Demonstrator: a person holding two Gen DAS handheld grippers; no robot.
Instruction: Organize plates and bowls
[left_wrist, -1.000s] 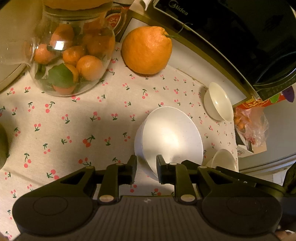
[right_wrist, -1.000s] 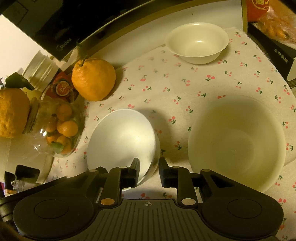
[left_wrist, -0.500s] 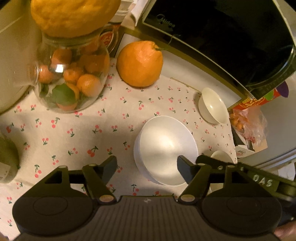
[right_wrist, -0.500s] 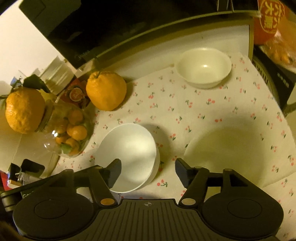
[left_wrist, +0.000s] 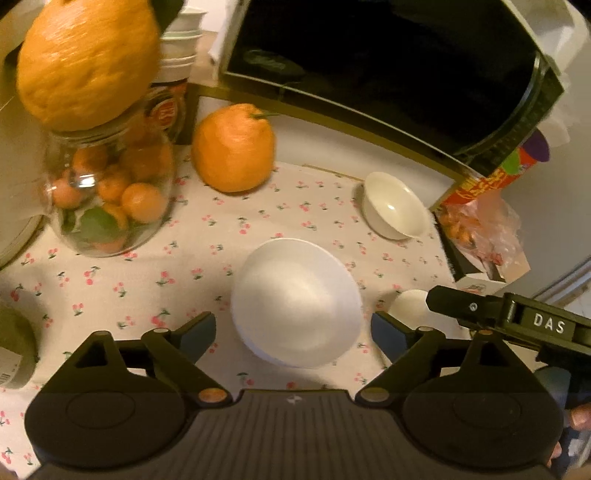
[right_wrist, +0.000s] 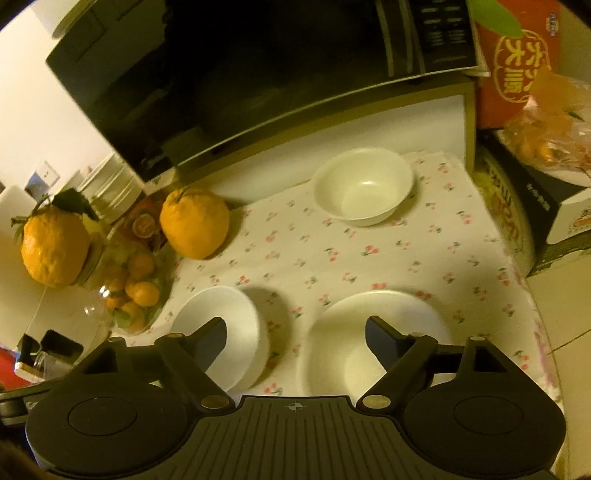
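On the cherry-print cloth (left_wrist: 110, 273) at the far left of the left wrist view stands a glass jar (left_wrist: 107, 192) of small oranges, with a big citrus fruit (left_wrist: 88, 62) resting on its mouth. Just to its right, another large orange (left_wrist: 234, 147) sits before the dark microwave (left_wrist: 388, 62). Near the middle of the cloth is a stack of white bowls (left_wrist: 295, 302), nested one inside another. The left gripper (left_wrist: 293, 330) hangs over it with its jaws opening; the stack shows between the fingers but the pads are clear of it. Farther right and back, a small cream bowl (left_wrist: 393, 210) stands alone near the microwave's corner, beside a bag of fruit (left_wrist: 480, 229). At the right edge the other tool's finger reaches in. From the right wrist view, the same stack (right_wrist: 229, 332) lies left, partly behind the left finger, and a wide, shallow cream bowl (right_wrist: 369, 332) lies to its right, apart from it. The right gripper (right_wrist: 295, 339) hovers above both, its jaws opening too, gripping nothing. Beyond, the small bowl (right_wrist: 364, 186) sits at the cloth's back edge.
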